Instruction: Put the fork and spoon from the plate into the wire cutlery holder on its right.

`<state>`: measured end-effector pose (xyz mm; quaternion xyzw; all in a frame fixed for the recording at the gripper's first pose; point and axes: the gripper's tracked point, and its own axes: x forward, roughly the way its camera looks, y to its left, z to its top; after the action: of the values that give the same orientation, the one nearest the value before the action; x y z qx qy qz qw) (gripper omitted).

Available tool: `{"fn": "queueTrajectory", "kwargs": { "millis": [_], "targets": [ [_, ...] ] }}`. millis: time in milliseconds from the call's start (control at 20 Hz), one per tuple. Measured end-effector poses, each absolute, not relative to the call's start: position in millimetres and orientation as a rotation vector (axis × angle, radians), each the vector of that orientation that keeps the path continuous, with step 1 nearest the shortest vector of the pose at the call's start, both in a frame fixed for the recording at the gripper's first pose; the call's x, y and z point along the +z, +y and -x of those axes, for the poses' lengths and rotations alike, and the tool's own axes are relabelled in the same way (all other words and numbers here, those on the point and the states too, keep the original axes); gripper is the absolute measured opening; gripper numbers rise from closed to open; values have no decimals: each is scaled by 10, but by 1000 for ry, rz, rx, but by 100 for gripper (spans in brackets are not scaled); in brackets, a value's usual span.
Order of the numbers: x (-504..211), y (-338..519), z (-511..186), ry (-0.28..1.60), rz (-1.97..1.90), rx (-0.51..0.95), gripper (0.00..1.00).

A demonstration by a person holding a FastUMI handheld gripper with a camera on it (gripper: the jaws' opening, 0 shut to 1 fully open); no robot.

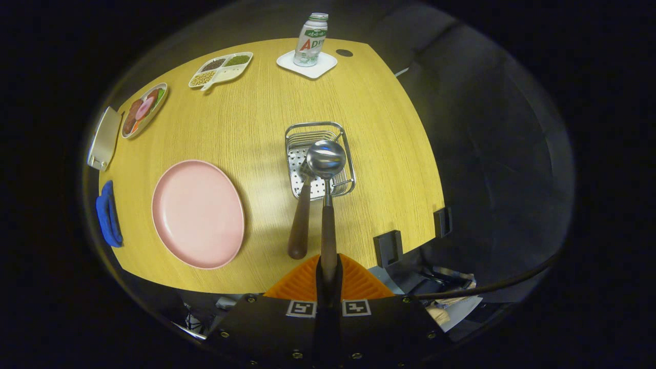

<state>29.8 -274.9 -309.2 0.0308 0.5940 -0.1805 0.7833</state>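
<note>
Spoon gripped over holder.
My gripper (328, 271) clamps the spoon (326, 169) handle; its bowl hangs above the holder (346, 138), centre frame; fork (301, 220) inside.

The wooden table (246, 128) carries a pink plate (197, 212), bare, with the wire holder (320, 159) well to its right. A fork (301, 220) leans in the holder, its handle out over the tabletop. At the far edge a bottle (310, 40) stands on a white coaster (306, 65), a dark hole (344, 52) just beside it. Leftward lie a divided tray (221, 69) of grains, a dish (144, 110) of food, a white box (104, 138) and a blue cloth (108, 214). Two black clamps (388, 248) grip the near right edge.
</note>
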Motion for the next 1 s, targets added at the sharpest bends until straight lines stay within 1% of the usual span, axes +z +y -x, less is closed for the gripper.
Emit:
{"fn": "queueTrajectory", "kwargs": {
  "millis": [250, 400, 600, 650, 700, 750, 1000],
  "targets": [
    [-3162, -2750, -366, 1345, -75, -334, 4],
    [-3101, -2772, -430, 1328, -55, -324, 12],
    [-2955, -2768, -456, 1297, -57, -328, 14],
    [-2932, -2777, -451, 1293, -54, -330, 18],
    [-2906, -2762, -447, 1283, -56, -331, 28],
    [-2888, -2751, -454, 1271, -61, -329, 32],
    [-2719, -2723, -434, 1223, -55, -347, 32]
  ]
}}
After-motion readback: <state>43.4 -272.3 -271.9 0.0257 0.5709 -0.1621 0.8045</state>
